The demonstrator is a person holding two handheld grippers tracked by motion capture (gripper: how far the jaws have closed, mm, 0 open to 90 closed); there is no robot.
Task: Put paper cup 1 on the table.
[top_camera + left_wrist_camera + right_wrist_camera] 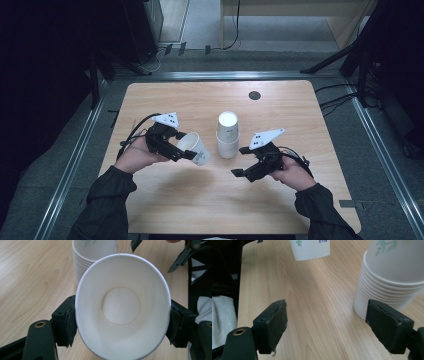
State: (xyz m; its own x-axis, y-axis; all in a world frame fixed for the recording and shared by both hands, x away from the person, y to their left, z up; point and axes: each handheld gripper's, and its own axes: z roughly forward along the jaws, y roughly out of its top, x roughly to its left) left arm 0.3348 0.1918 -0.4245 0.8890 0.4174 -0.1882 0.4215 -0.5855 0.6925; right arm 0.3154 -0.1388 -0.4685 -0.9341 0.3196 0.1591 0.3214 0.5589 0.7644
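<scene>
Gripping a single white paper cup [195, 147] on its side above the wooden table [280, 200], the left gripper [181, 150] sits left of centre in the high view, the cup's open mouth turned toward the person, while a stack of upside-down paper cups [227, 135] stands mid-table just right of it; the right gripper [241, 161], jaws spread and holding nothing, hovers just right of the stack's base. Seen from the left gripper view, both black jaws pinch the cup [122, 307] by its rim on either side, squeezing the mouth slightly oval, with the stack [87, 257] behind. Seen from the right gripper view, the jaws stand wide apart over bare wood, the stack [392, 277] beside the right-hand jaw and the held cup [310, 248] farther off.
</scene>
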